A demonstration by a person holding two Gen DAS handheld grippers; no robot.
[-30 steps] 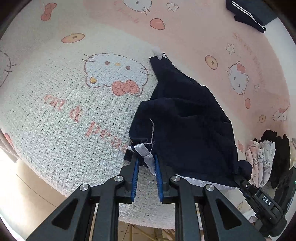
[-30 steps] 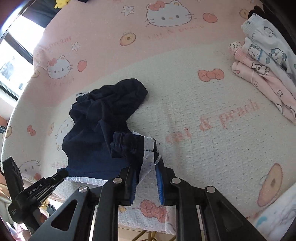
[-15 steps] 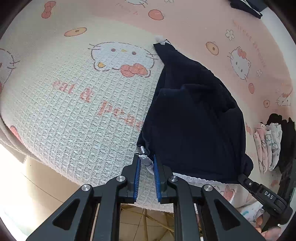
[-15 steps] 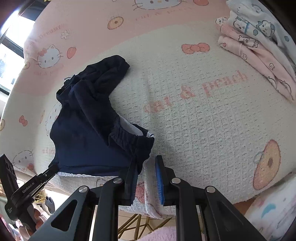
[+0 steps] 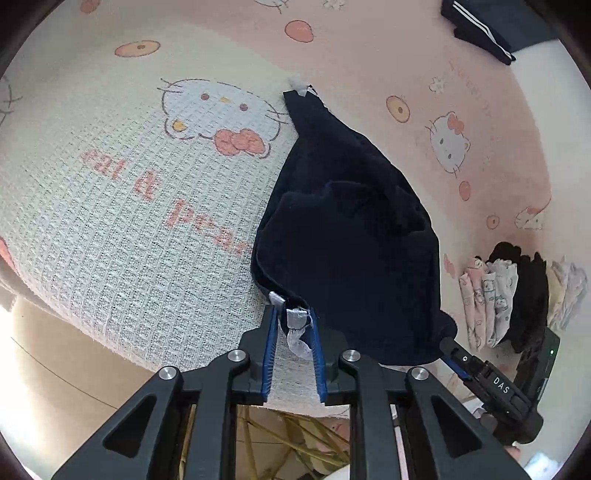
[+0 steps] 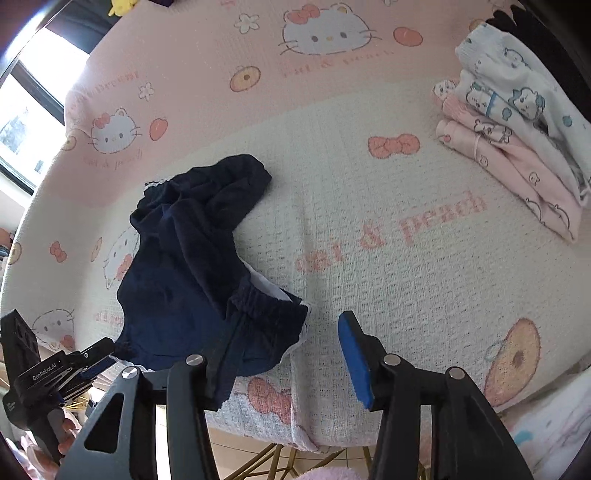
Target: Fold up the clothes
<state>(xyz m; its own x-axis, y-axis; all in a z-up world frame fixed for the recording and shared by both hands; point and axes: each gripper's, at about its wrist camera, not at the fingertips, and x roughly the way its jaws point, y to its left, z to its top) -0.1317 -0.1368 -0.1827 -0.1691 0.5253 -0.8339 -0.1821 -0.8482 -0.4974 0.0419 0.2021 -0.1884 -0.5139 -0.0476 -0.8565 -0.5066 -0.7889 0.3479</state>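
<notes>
A navy garment (image 5: pixel 351 240) with a white lining lies spread on the Hello Kitty blanket (image 5: pixel 129 221), reaching the near edge. My left gripper (image 5: pixel 293 314) sits at its near corner. Its jaws are opening, and a white strip of hem lies loose between the blue pads. In the right wrist view the same garment (image 6: pixel 177 280) shows its elastic waistband draped against the left finger of my right gripper (image 6: pixel 291 325). Those jaws are opening wide and grip nothing. Each gripper shows at the edge of the other's view: the right gripper (image 5: pixel 480 373) and the left gripper (image 6: pixel 66 369).
A stack of folded children's clothes (image 6: pixel 517 129) rests on the blanket (image 6: pixel 406 184) to the right; in the left wrist view this stack (image 5: pixel 491 295) appears too. A dark striped garment (image 5: pixel 480 26) lies at the far corner. The blanket's near edge drops to a tiled floor.
The garment was drawn toward the near edge and laid flatter. Both grippers, earlier pinching its white-trimmed edge, have spread their jaws; the right one has let go of the waistband.
</notes>
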